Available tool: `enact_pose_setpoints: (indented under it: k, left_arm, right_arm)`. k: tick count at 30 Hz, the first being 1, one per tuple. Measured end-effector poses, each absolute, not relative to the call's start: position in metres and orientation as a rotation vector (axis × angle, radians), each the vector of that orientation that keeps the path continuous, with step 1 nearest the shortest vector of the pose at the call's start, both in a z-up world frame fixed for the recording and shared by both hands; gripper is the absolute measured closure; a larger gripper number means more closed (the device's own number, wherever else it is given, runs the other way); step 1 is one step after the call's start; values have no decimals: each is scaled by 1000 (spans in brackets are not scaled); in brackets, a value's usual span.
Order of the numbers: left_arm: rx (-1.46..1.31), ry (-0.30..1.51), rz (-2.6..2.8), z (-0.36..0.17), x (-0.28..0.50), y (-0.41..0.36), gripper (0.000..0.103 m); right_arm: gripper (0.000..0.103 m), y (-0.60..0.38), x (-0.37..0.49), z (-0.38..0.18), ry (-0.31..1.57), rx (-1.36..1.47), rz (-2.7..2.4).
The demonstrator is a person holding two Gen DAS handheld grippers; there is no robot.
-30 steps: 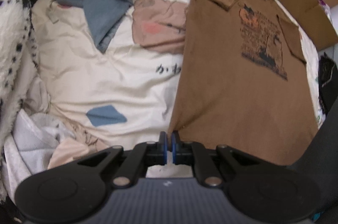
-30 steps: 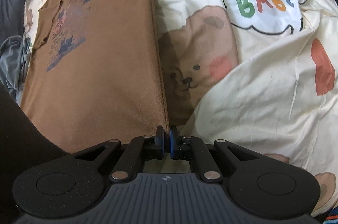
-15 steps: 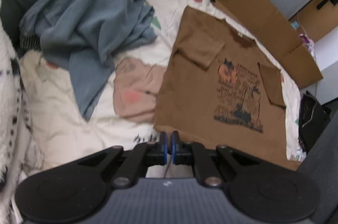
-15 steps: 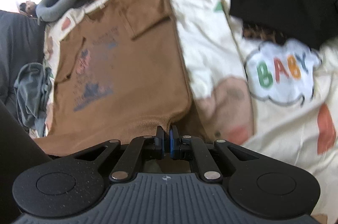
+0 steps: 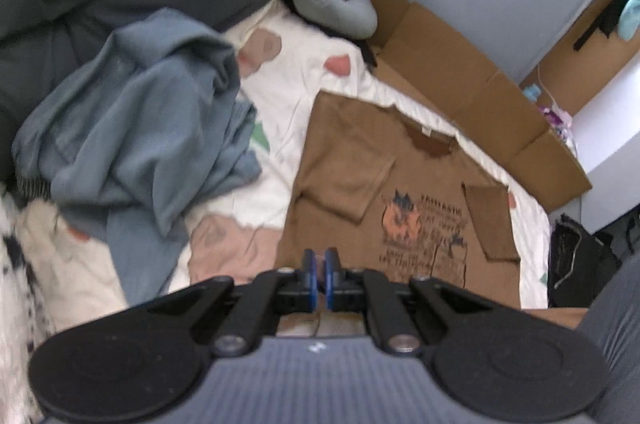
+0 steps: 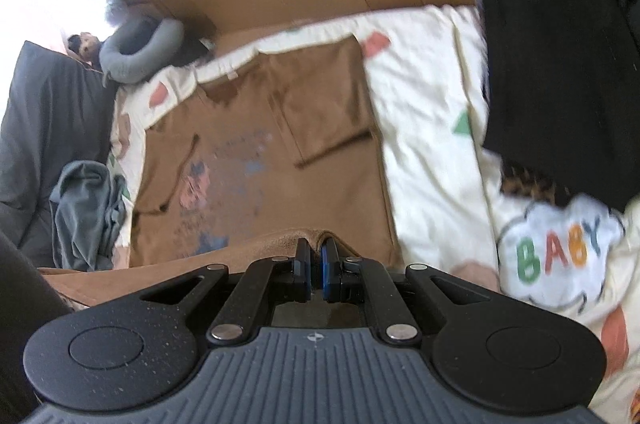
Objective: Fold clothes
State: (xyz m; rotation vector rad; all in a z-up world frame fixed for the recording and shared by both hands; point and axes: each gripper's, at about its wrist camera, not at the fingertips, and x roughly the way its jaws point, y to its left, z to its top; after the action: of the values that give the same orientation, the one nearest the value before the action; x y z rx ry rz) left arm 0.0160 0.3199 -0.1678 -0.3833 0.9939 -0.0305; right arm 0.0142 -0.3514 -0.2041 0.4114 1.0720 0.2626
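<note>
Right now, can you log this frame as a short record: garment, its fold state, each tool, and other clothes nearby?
garment: brown T-shirt, print side up on the cartoon bedsheet
fold state: both sleeves folded inward; bottom hem lifted toward the collar
left tool: shut on the hem's corner
right tool: shut on the hem's other corner
other clothes: blue-grey garment bunched beside the shirt; black garment on the opposite side

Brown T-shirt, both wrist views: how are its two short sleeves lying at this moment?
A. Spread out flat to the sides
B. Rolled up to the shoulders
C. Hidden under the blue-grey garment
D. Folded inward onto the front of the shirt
D: on the brown T-shirt each sleeve lies as a flap turned in over the chest beside the print, one on either side, seen in both wrist views; the blue-grey garment lies apart from it.
</note>
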Motion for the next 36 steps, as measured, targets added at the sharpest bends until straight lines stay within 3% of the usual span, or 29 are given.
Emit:
enact_pose_setpoints:
  k: [23, 36]
  left_arm:
    - [-309, 900, -60, -165, 141, 310, 99]
    - [-285, 939, -37, -210, 211, 306, 99]
  right_arm:
    - [100, -338, 129, -178, 957, 303, 303]
    - [100, -319, 203, -214, 989, 216, 291]
